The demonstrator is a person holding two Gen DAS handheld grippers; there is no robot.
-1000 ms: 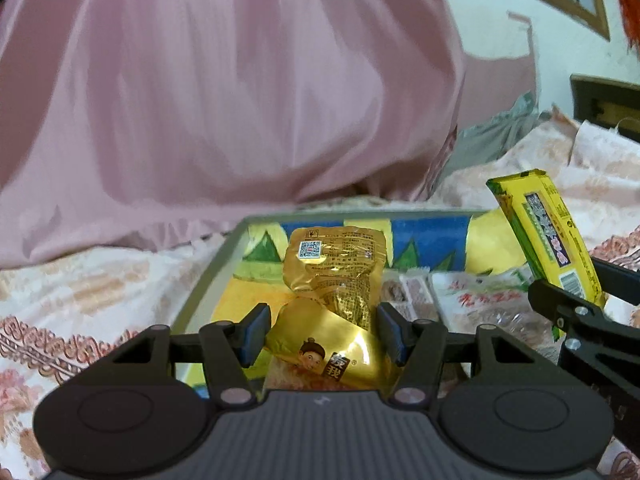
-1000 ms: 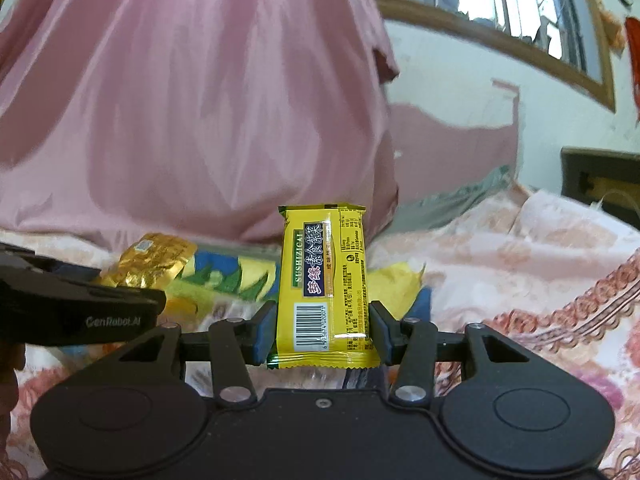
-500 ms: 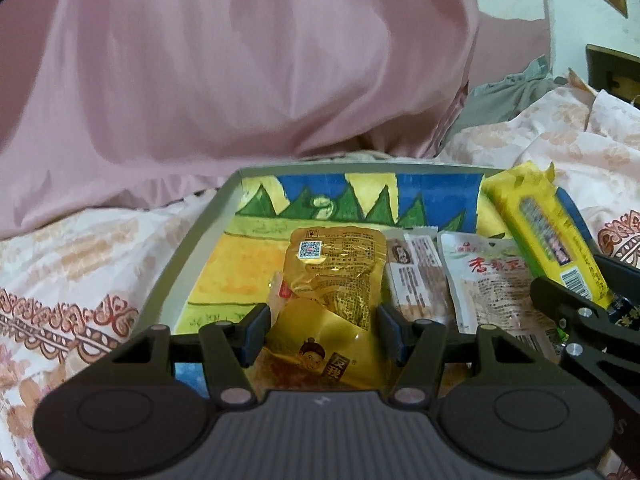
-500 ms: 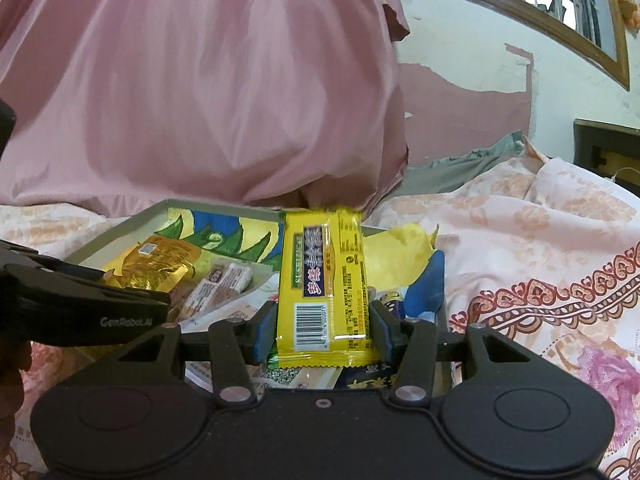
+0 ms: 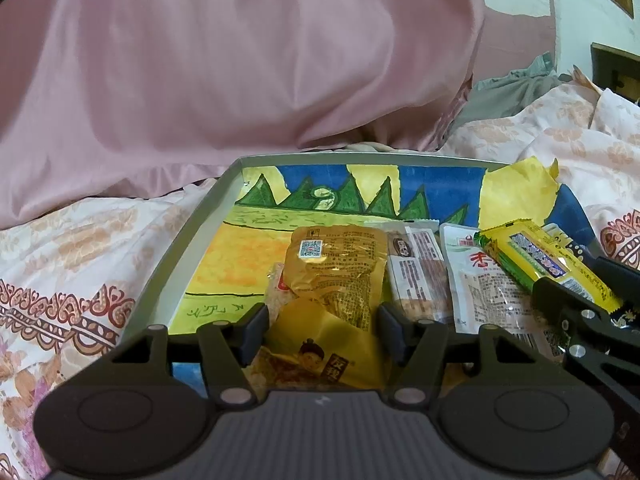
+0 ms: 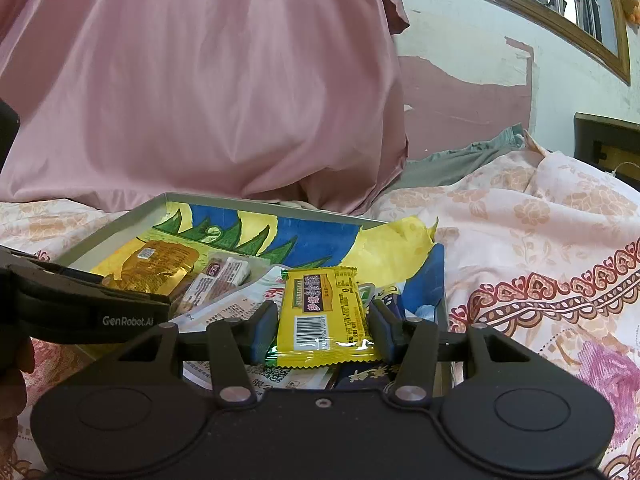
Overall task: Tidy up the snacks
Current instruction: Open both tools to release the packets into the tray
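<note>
Both grippers hang over a shallow grey tray (image 5: 188, 240) that lies on a floral bedspread (image 6: 540, 240).

Left gripper (image 5: 320, 322): its jaws have just been opening, and a gold snack packet (image 5: 332, 356) with a cartoon face lies between them. A clear gap shows at each pad, so nothing is pinched. Just ahead of it, a second gold packet (image 5: 336, 268) with a square code label rests flat on the tray's painted lining (image 5: 248, 248), its near end overlapped by the first packet. To the right of that gripper lie a brown-and-white bar (image 5: 420, 272) and a white pouch (image 5: 476, 284), side by side.

Right gripper (image 6: 322, 326): its jaws have also just been opening, with a yellow wafer bar (image 6: 326, 316) between them, barcode end nearest the camera. The bar tilts down onto the heap of wrappers beneath, and its edges stand just clear of both pads, so it looks let go rather than squeezed. Seen from the left wrist, the same bar sits to the right of the left gripper, across the white pouch.

Beyond both grippers, a pink cloth (image 5: 240, 60) hangs behind the tray's far rim.
</note>
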